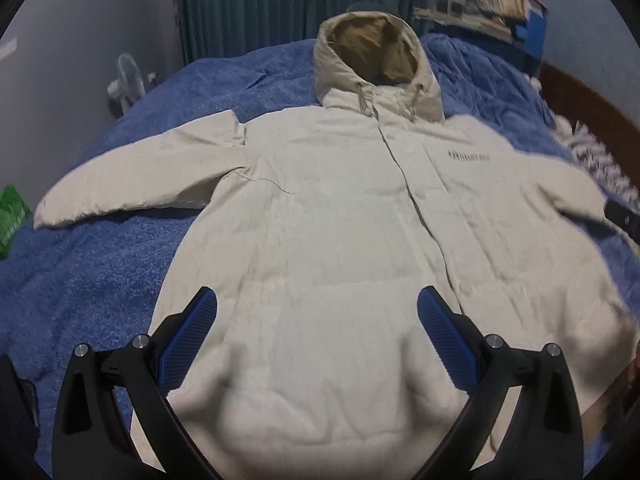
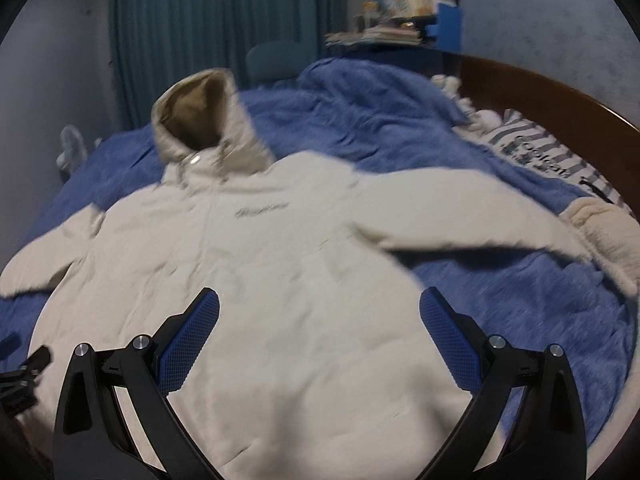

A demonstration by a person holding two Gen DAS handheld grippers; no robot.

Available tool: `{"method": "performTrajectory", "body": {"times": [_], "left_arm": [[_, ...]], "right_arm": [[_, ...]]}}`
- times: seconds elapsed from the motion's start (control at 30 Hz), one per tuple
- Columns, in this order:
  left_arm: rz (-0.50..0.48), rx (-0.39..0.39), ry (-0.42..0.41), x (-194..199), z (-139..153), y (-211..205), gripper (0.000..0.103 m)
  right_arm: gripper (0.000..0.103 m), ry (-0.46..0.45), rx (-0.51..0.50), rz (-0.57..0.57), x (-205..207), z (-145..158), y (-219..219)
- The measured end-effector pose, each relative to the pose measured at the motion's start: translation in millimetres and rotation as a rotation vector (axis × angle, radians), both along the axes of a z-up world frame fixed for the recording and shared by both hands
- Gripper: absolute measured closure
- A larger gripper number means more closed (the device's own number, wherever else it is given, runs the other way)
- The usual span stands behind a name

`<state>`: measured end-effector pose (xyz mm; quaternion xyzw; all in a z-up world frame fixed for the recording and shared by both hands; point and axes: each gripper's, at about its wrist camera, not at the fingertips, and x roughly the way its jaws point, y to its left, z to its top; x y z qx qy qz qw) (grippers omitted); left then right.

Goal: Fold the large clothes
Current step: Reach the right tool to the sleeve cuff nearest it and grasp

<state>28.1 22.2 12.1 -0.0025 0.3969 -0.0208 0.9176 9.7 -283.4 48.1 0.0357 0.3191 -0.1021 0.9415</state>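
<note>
A large cream hooded jacket (image 1: pixel 320 216) lies front up and spread flat on a blue fuzzy blanket (image 1: pixel 120 264), hood (image 1: pixel 376 60) at the far end, both sleeves out to the sides. My left gripper (image 1: pixel 318 300) is open and empty, above the jacket's lower front near the hem. In the right wrist view the same jacket (image 2: pixel 260 264) lies under my right gripper (image 2: pixel 320 304), which is open and empty over the lower right part of the jacket. The right sleeve (image 2: pixel 480 216) stretches towards the headboard side.
A wooden bed frame (image 2: pixel 560 100) curves along the right. A striped cloth (image 2: pixel 540 156) and a fluffy cream item (image 2: pixel 612 236) lie by the right sleeve's end. A cluttered shelf (image 2: pixel 404 20), teal curtain (image 2: pixel 208 20) and small fan (image 1: pixel 128 80) stand behind. A green bag (image 1: pixel 12 216) sits left.
</note>
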Motion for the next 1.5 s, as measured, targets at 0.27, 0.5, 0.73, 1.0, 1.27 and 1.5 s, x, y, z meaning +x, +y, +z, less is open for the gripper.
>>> {"method": "performTrajectory", "body": {"times": [0.27, 0.5, 0.73, 1.0, 1.27, 1.5], "left_arm": [[0.06, 0.026, -0.005, 45.4, 8.6, 7.7, 0.007], [0.065, -0.005, 0.05, 70.6, -12.7, 0.5, 0.007], [0.012, 0.063, 0.057, 73.8, -28.9, -17.3, 0.007], [-0.009, 0.064, 0.052, 79.2, -33.9, -23.3, 0.007], [-0.01, 0.068, 0.068, 81.3, -41.2, -24.9, 0.007], [-0.012, 0.067, 0.096, 86.8, -53.5, -24.8, 0.007]], "right_arm": [[0.006, 0.081, 0.032, -0.115, 44.4, -12.4, -80.6], [0.006, 0.131, 0.155, -0.215, 69.0, -37.2, -154.5], [0.007, 0.133, 0.273, -0.341, 81.6, -55.2, -218.6], [0.011, 0.114, 0.356, -0.498, 68.0, -72.0, -283.3], [0.03, 0.033, 0.45, -0.539, 66.5, -86.3, -325.9], [0.074, -0.041, 0.396, -0.578, 64.6, -81.3, -332.9]]}}
